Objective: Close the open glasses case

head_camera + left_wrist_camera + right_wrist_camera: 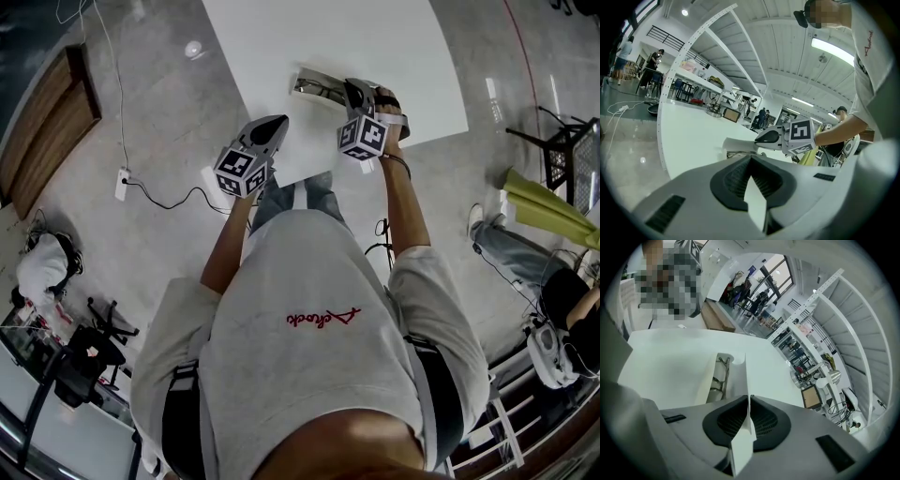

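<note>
At the near edge of the white tabletop [281,37], our left tool [279,122] hovers with its jaws drawn together on nothing, well apart from the work. Just to its right the open glasses case [314,86] lies flat on the tabletop, a pair of glasses [717,380] resting in its tray. Our right tool [354,94] is pinched onto the thin upright lid [743,376], gripping only a narrow strip along its edge. That slim hold is the first worry: we judge that the smooth flap could slip out of the pads as it swings over. The second is the case itself. Nothing braces it, so a push on the lid may slide or tip the light tray across the slick surface instead of folding it shut. We cannot tell whether the glasses sit fully below the rim; a raised arm would likely jam the lid or get bent.
</note>
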`<state>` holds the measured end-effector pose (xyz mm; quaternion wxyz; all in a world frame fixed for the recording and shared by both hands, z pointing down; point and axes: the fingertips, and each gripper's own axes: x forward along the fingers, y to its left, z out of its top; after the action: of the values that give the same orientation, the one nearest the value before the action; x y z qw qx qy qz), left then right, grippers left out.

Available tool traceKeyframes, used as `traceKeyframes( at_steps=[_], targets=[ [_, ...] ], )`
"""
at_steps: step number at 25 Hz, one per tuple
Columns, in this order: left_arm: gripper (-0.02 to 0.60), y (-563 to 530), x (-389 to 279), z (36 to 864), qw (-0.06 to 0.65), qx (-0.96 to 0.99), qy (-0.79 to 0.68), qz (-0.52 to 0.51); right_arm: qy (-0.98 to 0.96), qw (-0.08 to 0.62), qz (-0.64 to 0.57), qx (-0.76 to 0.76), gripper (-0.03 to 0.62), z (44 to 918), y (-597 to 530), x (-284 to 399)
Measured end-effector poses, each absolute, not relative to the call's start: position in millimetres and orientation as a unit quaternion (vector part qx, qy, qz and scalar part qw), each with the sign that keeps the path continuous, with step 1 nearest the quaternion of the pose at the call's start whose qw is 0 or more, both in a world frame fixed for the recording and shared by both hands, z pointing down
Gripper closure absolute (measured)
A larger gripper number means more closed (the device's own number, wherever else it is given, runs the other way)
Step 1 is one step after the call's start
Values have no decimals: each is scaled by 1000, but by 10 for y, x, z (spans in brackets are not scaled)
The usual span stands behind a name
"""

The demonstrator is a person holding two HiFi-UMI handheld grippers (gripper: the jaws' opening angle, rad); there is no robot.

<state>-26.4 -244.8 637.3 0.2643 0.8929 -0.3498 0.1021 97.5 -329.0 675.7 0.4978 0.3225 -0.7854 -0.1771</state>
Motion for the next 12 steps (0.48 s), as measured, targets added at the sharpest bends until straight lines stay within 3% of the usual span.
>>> traceKeyframes(
  at_steps=[12],
  targets=[
    [557,-2493,-156,6363,262,897,-341,100,-803,478,-145,324,559,6763,-3122,931]
  ],
)
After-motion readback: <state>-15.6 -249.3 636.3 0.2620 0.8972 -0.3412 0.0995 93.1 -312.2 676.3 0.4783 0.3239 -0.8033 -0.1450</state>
